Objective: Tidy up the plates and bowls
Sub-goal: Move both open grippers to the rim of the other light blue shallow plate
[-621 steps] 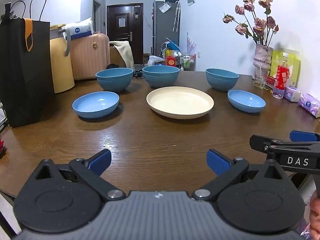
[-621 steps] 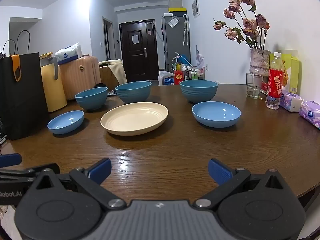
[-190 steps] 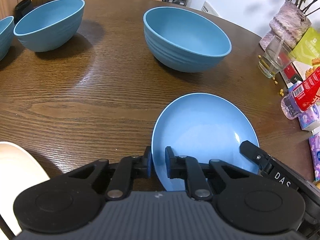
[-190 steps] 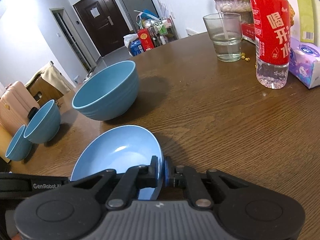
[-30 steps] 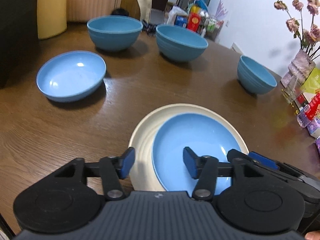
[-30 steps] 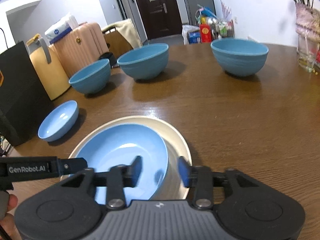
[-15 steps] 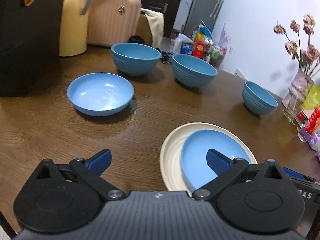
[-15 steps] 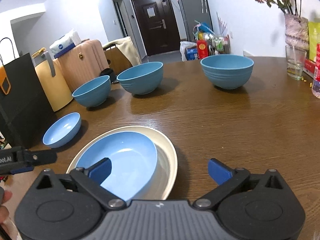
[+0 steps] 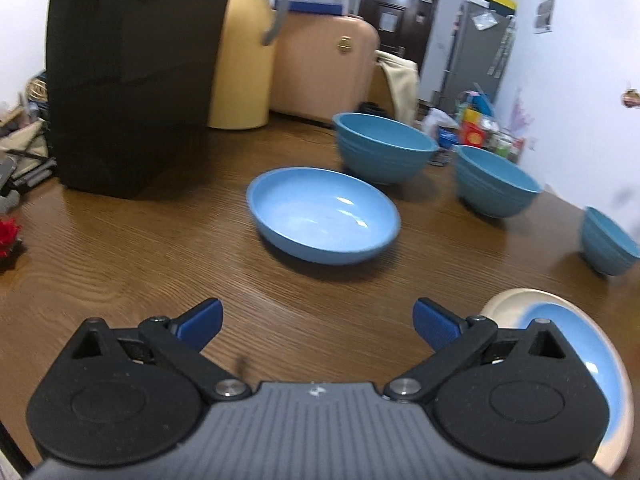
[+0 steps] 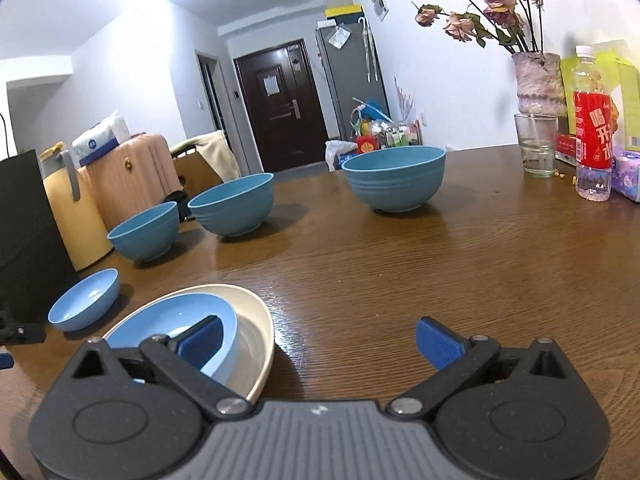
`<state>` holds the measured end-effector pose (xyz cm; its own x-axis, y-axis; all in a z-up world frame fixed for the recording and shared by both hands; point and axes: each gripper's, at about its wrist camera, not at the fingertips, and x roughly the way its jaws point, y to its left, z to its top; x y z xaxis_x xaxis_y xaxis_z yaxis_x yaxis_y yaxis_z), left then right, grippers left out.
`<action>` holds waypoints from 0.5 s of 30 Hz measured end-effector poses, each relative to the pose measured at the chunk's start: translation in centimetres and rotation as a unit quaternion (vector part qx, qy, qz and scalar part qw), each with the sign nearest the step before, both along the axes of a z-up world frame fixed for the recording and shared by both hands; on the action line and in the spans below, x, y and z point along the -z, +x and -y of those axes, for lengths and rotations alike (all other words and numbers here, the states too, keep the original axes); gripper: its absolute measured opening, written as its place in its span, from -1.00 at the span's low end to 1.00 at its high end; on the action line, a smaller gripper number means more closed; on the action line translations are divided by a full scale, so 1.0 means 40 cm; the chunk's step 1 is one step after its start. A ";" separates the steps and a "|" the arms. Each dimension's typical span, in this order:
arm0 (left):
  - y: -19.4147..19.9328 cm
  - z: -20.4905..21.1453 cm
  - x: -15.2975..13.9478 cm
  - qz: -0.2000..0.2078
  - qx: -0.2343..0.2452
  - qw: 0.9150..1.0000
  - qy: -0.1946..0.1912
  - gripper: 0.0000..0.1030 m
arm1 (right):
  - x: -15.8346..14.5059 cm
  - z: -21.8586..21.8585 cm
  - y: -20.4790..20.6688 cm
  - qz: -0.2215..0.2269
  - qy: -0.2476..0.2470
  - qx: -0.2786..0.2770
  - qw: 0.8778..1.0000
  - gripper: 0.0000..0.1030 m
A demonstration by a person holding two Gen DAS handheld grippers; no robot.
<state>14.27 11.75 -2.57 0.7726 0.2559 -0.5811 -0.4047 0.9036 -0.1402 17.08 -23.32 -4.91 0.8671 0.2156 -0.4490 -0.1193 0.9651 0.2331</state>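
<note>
A light blue plate (image 10: 172, 320) lies inside the cream plate (image 10: 256, 320) on the brown table; both show at the lower right of the left wrist view (image 9: 576, 320). A second light blue plate (image 9: 324, 216) sits straight ahead of my left gripper (image 9: 318, 320), which is open and empty. It also shows in the right wrist view (image 10: 82, 300). Three deeper blue bowls stand behind: (image 9: 384, 146), (image 9: 496, 188), (image 9: 608, 244). My right gripper (image 10: 320, 340) is open and empty, just right of the stacked plates.
A black paper bag (image 9: 132, 68) and a yellow thermos jug (image 9: 244, 48) stand at the table's left. A flower vase (image 10: 538, 84), a glass (image 10: 536, 144), a red-labelled bottle (image 10: 594, 128) and tissue packs (image 10: 626, 172) stand at the right.
My left gripper has swung left, from over the stacked plates to face the single light blue plate. My right gripper has lifted and turned slightly right. Both stay open.
</note>
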 end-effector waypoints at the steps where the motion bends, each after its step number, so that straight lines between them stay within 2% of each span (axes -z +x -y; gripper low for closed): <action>1: 0.004 -0.006 0.005 0.002 -0.003 1.000 0.007 1.00 | 0.006 0.001 -0.002 0.005 0.002 -0.001 1.000 1.00; 5: 0.019 -0.009 0.040 0.005 -0.004 1.000 0.030 1.00 | 0.021 0.004 0.003 0.002 0.013 -0.007 1.000 1.00; 7: 0.030 -0.006 0.052 -0.010 0.004 1.000 0.028 1.00 | 0.023 0.009 0.004 0.001 0.023 -0.008 1.000 1.00; 9: 0.021 -0.010 0.049 0.004 0.007 1.000 0.022 1.00 | 0.023 0.011 0.003 0.002 0.027 -0.008 1.000 1.00; 15: 0.014 -0.019 0.054 0.003 0.012 1.000 0.006 1.00 | 0.023 0.010 0.000 0.006 0.028 -0.005 1.000 1.00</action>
